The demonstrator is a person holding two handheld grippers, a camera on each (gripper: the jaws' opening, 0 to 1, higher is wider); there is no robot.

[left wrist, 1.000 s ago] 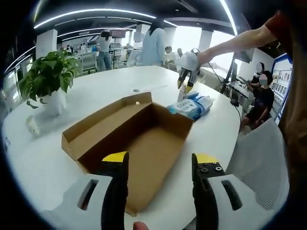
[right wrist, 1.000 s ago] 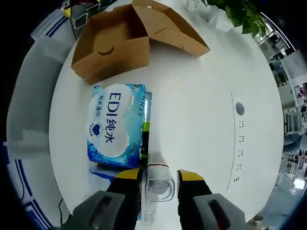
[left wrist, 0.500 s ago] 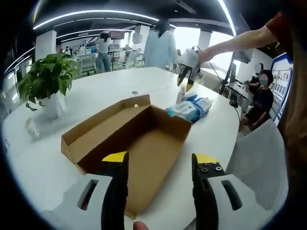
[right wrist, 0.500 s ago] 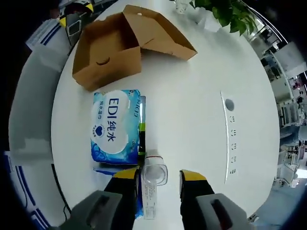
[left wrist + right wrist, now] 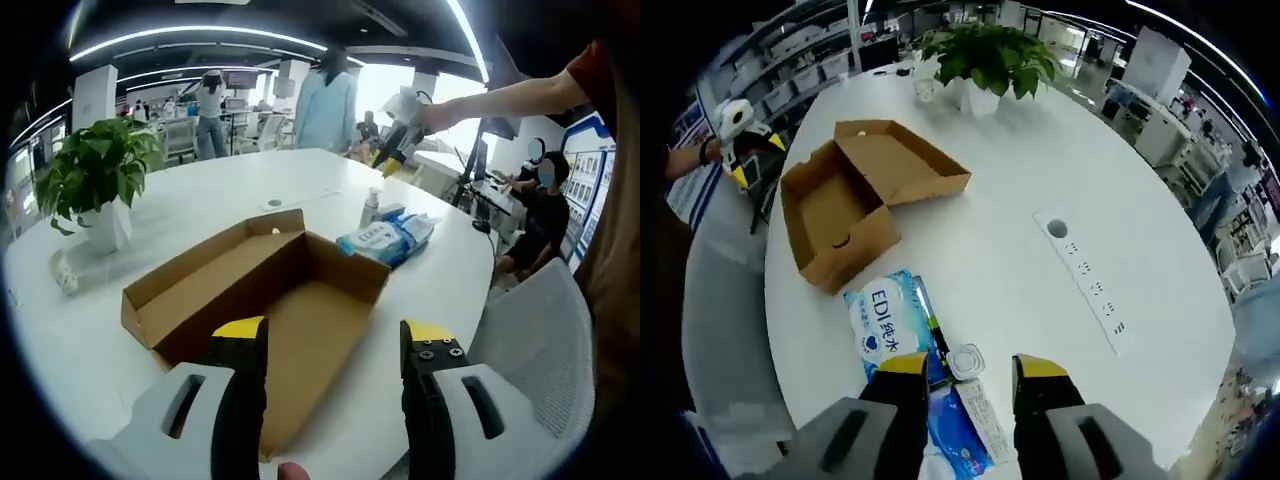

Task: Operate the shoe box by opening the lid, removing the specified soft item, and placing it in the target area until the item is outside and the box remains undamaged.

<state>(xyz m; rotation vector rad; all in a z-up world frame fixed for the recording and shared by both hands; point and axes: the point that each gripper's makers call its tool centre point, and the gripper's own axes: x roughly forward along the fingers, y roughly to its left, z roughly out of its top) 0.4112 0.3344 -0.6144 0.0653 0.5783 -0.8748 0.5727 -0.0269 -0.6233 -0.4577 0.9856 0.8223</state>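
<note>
The open brown shoe box [image 5: 275, 290] lies in front of my left gripper [image 5: 335, 335], its lid [image 5: 195, 262] folded out flat and its inside bare. My left gripper is open and holds nothing. Past the box lies the blue soft wipes pack [image 5: 388, 236], with a small clear bottle [image 5: 370, 207] beside it. My right gripper [image 5: 386, 158] hangs high above them. In the right gripper view the box [image 5: 835, 215], the wipes pack [image 5: 883, 322] and the bottle [image 5: 965, 362] lie far below my open right gripper [image 5: 967, 368]. The left gripper [image 5: 745, 150] shows at the left edge.
A potted plant [image 5: 100, 165] stands on the round white table [image 5: 200, 200] beyond the box, also seen as the plant [image 5: 985, 60]. A socket strip [image 5: 1088, 285] is set in the table top. A second blue-and-white pack [image 5: 975, 430] lies under my right jaws. People stand in the background.
My right gripper has risen well away from the bottle and wipes pack, so they look much smaller. The left gripper has hardly moved. The box, pack and bottle stayed put.
</note>
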